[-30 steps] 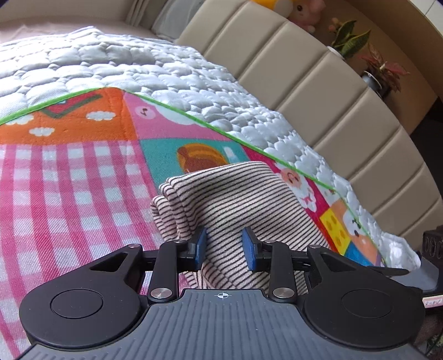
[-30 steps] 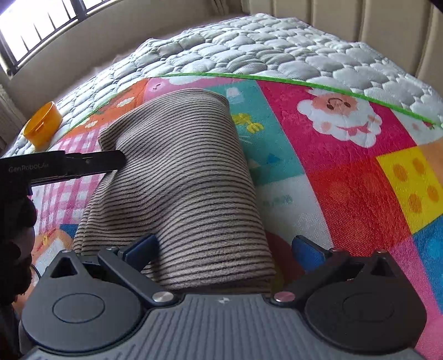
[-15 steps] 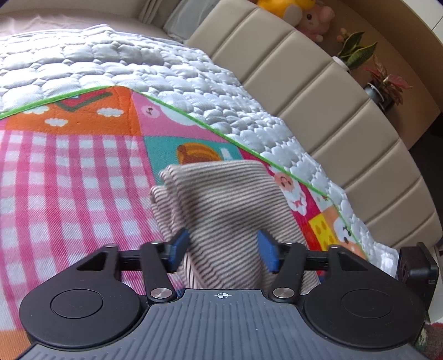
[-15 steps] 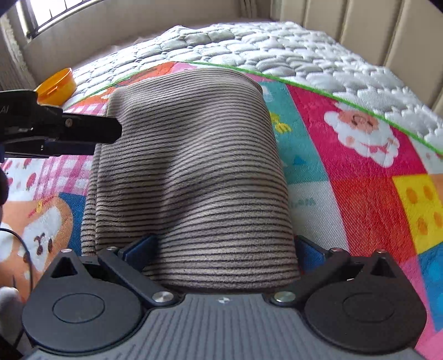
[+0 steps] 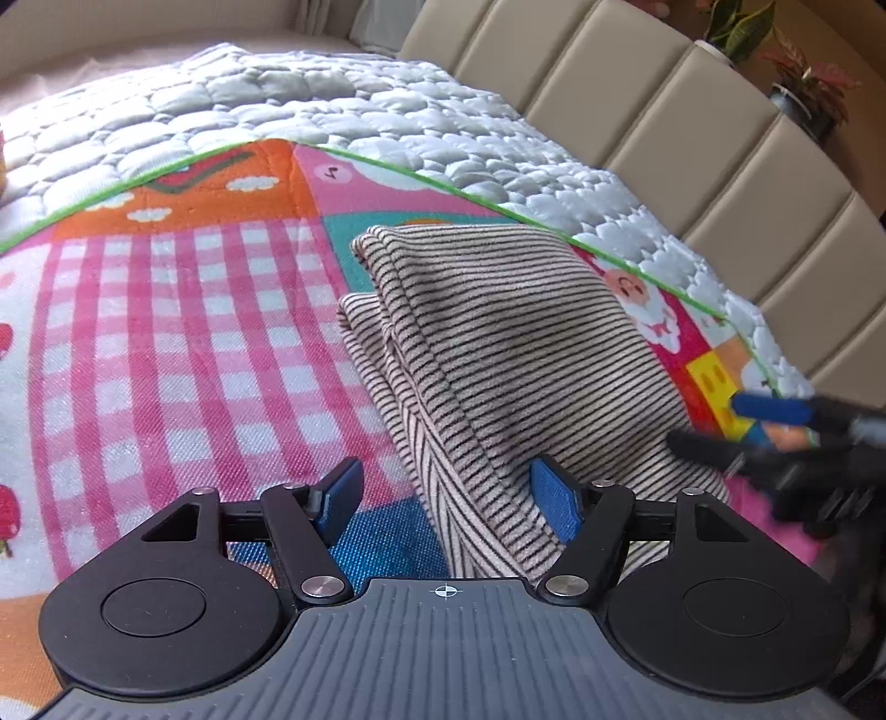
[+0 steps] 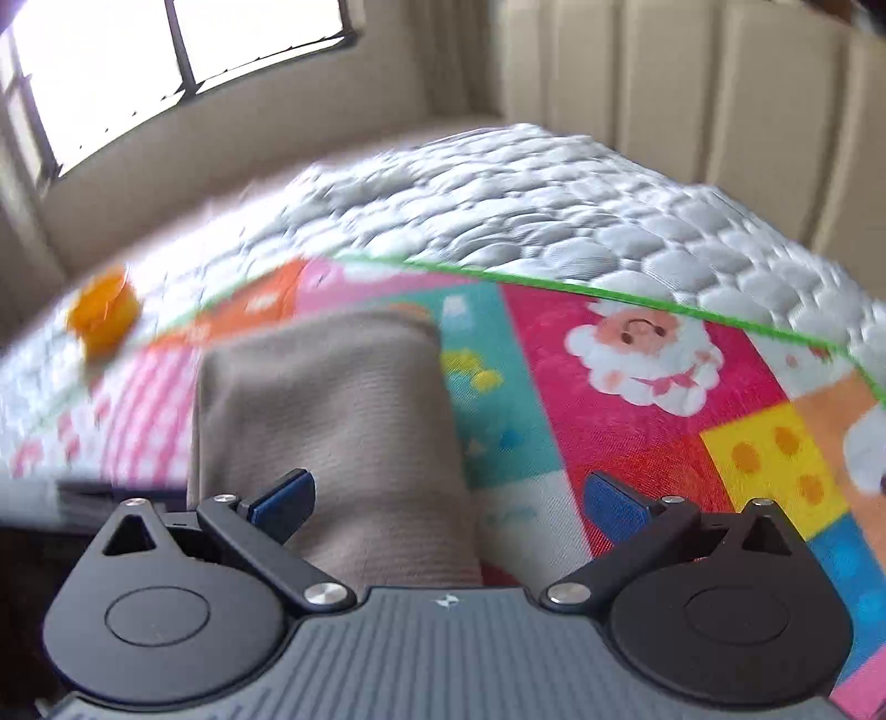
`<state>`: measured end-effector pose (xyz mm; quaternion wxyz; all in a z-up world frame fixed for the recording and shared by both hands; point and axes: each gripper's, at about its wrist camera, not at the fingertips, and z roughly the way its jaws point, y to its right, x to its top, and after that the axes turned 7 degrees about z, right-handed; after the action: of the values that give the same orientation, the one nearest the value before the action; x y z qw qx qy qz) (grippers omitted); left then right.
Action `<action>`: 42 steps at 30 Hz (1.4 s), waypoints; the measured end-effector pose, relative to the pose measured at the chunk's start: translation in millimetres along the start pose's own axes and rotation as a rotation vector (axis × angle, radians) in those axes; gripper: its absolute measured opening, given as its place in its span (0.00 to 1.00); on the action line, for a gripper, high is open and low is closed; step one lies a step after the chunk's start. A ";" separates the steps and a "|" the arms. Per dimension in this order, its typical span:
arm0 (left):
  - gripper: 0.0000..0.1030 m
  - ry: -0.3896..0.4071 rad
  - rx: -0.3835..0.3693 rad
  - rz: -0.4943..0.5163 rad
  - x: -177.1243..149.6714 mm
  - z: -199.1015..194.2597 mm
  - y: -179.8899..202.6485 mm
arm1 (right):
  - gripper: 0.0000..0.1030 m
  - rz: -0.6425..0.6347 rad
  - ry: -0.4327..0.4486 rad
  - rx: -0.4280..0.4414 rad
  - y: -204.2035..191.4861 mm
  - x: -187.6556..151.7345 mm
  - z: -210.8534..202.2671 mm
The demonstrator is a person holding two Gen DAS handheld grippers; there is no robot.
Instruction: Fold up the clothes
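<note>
A folded beige garment with thin dark stripes [image 5: 498, 343] lies on the colourful play mat [image 5: 166, 332]. My left gripper [image 5: 447, 498] sits low over its near end, jaws opening. A fold of the cloth lies between the blue pads, close to the right pad, and is not pinched. In the blurred right wrist view the same garment [image 6: 332, 415] runs away from my right gripper [image 6: 448, 498], which stands wide open above its near end, holding nothing. The right gripper's fingers [image 5: 769, 408] show blurred at the right edge of the left wrist view.
The mat covers a grey quilted bedspread [image 5: 332, 111]. A padded beige headboard [image 5: 664, 111] runs along the right, with potted plants [image 5: 742, 22] behind it. An orange cup [image 6: 102, 310] stands on the bed at the far left, below a window [image 6: 166, 55].
My left jaws spread apart and let go of the striped cloth, which now lies flatter. The right gripper rose and pulled back, staying open; its view tilted up and blurred.
</note>
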<state>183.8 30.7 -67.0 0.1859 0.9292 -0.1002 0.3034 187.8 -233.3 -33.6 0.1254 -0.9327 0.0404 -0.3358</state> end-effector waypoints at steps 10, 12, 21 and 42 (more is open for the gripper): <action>0.81 -0.009 -0.007 0.000 1.7 7.1 -4.9 | 1.00 -0.143 -0.060 -0.180 -20.1 -25.7 38.6; 0.81 -0.008 -0.012 0.000 1.9 7.9 -5.4 | 1.00 -0.117 -0.061 -0.179 -19.0 -26.5 38.3; 0.81 0.023 0.024 0.005 8.1 5.0 -11.3 | 1.00 0.000 -0.185 -0.067 -8.9 -24.5 41.5; 0.86 0.017 0.013 -0.023 6.9 8.6 -18.1 | 1.00 -0.055 -0.094 -0.118 -11.7 -23.1 37.4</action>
<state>199.2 43.3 -74.4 0.1840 0.9289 -0.0862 0.3097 193.7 -210.5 -72.6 0.0626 -0.9540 0.0288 -0.2919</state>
